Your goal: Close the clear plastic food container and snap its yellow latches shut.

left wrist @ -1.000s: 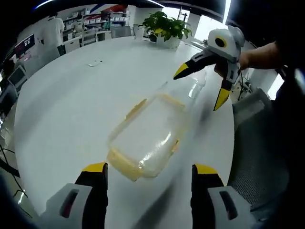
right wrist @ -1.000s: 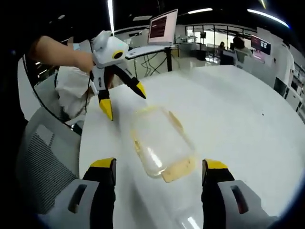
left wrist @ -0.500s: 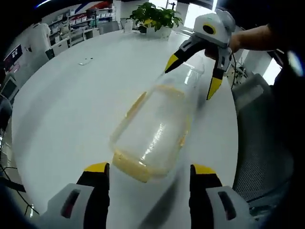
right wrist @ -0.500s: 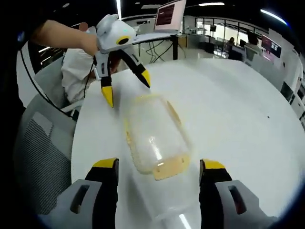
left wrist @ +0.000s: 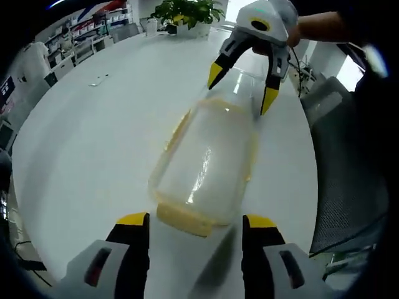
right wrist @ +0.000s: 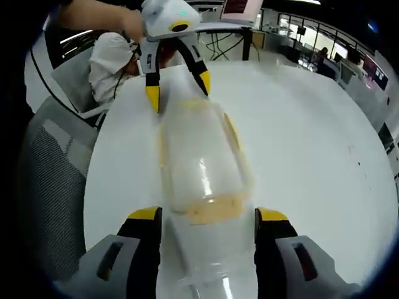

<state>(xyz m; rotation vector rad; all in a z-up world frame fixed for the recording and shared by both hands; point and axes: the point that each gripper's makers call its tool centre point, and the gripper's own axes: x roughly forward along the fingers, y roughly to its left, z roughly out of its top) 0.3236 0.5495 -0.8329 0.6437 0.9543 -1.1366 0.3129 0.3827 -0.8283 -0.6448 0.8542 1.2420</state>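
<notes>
both tongs released: i've got left gripper (left wrist: pixel 194 219) & right gripper (right wrist: pixel 207 215) at opposite ends of container (left wrist: pixel 209 161), long axis running between them, near desk (left wrist: pixel 87 143) edge.

The container (left wrist: pixel 206 165) lies on the table (left wrist: pixel 93 143), between the left gripper (left wrist: pixel 194 225) at one short end and the right gripper (left wrist: pixel 242 84) at the other. A potted plant (left wrist: pixel 184 11) stands beyond the right gripper. An office chair (right wrist: pixel 50 174) sits beside the table.
</notes>
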